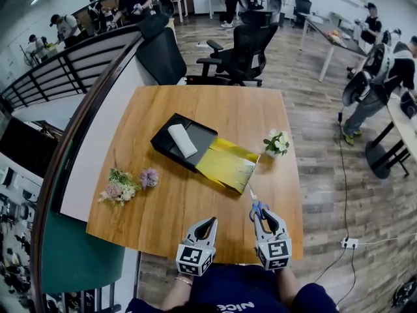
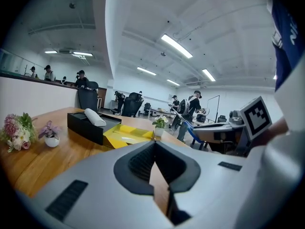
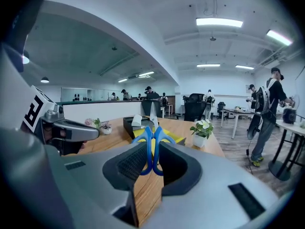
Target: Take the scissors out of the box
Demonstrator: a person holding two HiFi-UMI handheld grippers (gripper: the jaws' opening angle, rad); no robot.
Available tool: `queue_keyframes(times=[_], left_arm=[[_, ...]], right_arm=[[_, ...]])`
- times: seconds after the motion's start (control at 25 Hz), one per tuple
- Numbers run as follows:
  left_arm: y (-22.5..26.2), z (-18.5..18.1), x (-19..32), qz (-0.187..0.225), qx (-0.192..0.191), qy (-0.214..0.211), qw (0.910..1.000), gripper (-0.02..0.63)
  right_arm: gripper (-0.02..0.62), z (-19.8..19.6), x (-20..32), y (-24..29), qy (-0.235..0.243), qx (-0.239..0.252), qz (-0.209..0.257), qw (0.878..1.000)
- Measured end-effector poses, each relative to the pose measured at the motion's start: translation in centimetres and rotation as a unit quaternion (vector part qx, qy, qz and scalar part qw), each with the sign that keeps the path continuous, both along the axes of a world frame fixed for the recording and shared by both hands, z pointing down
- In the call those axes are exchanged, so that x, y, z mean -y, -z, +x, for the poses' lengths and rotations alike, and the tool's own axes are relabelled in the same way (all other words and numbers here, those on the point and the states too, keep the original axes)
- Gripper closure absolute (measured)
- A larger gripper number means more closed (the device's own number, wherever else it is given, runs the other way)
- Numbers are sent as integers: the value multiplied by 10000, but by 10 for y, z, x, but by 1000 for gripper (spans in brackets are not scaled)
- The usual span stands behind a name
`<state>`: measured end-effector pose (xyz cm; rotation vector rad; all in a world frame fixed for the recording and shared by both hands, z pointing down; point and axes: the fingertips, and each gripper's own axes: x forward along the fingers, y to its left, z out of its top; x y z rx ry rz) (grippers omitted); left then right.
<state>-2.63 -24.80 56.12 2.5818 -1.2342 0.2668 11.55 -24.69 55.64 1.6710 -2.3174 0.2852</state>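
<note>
Blue-handled scissors are off the box, near the table's front edge, blades pointing toward the yellow lid. My right gripper is shut on their handles; in the right gripper view the blue loops sit pinched between the black pads, the blades standing up ahead. The black box lies mid-table with a white roll in it and its yellow lid folded open to the right. My left gripper hovers at the front edge, shut with nothing in it; its pads meet in the left gripper view.
A small white pot of flowers stands right of the lid. A bouquet and a tiny flower pot sit at the table's left. An office chair stands beyond the far edge. People are in the room behind.
</note>
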Motion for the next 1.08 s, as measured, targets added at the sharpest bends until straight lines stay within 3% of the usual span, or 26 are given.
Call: queue_keyframes(times=[1.08], left_arm=[[0, -2, 26, 19, 41, 175, 9998, 603]], right_arm=[[502, 2, 18, -5, 20, -297, -62, 9995]])
